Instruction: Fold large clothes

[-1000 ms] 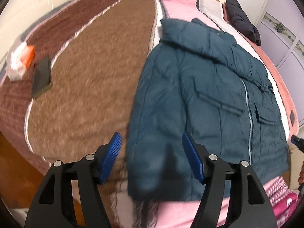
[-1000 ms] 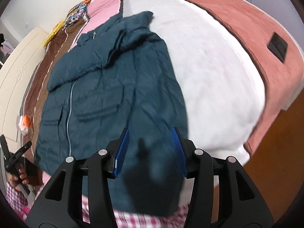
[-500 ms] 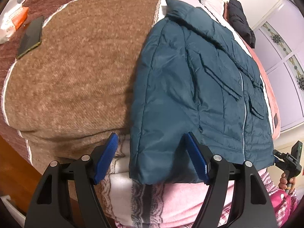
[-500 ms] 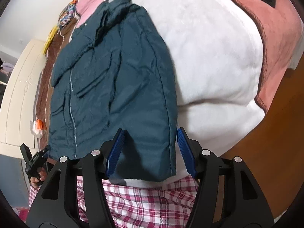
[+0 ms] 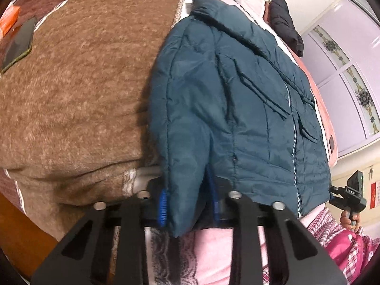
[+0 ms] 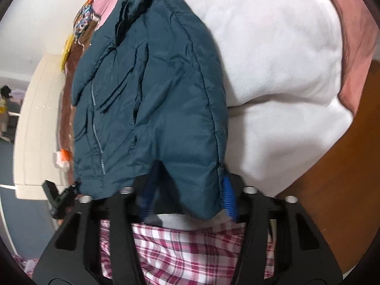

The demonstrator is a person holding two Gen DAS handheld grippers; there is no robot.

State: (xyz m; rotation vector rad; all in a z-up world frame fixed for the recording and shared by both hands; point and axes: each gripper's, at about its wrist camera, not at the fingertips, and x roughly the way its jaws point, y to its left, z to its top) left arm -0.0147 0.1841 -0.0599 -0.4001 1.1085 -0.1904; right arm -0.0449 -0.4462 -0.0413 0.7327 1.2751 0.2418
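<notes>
Spread across the bed (image 5: 71, 83), the jacket (image 5: 225, 106) lies flat; my left gripper (image 5: 187, 204) and right gripper (image 6: 187, 198) are closing on its hem corners. Slippery padding could slide free when lifted.

Teal padded jacket (image 5: 232, 109) flat on bed, zipped; hem corners pinched

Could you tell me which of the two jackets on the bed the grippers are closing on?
The teal jacket spread nearest; the black one lies bundled far off.
</notes>
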